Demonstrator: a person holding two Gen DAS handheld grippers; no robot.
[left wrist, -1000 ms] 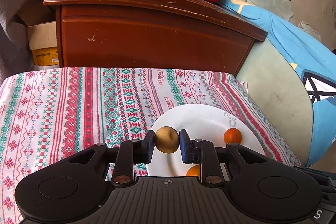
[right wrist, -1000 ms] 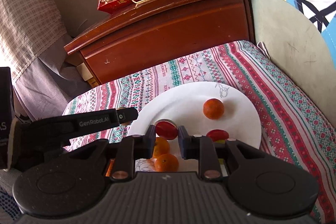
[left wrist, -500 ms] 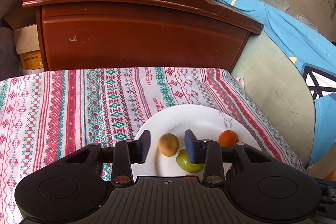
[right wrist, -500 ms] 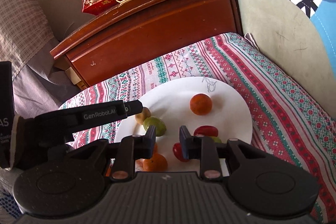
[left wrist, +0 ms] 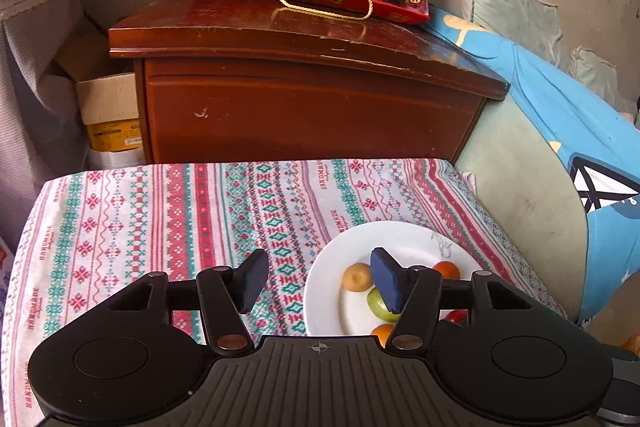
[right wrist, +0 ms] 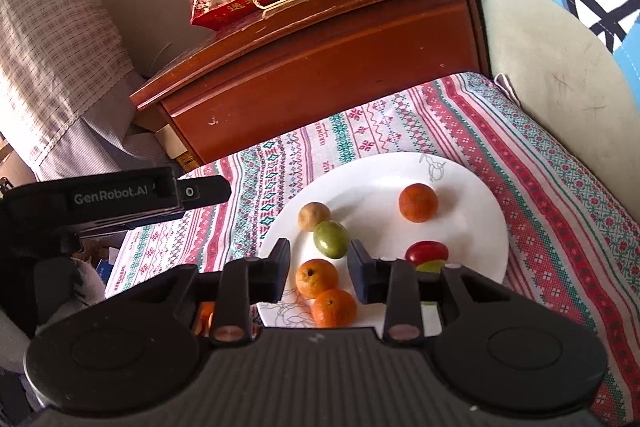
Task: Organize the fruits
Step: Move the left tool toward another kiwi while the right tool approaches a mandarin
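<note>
While both jaws are gaping with nothing between them, the left hand-held gripper (left wrist: 316, 277) is hovering at the white plate's (right wrist: 476, 187) left rim and the right hand-held gripper (right wrist: 319, 269) over its near edge. Sitting loose on the plate: brown fruit (right wrist: 313, 215) touching green fruit (right wrist: 330, 239), three oranges, red tomato (right wrist: 426, 251).

Bare cloth (left wrist: 160, 227) left of plate (left wrist: 324, 291); cabinet (left wrist: 312, 107) close behind

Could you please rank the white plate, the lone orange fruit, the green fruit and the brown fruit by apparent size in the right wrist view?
1. white plate
2. lone orange fruit
3. green fruit, nearly alike; it lies nearer the camera, so unsure
4. brown fruit
</note>
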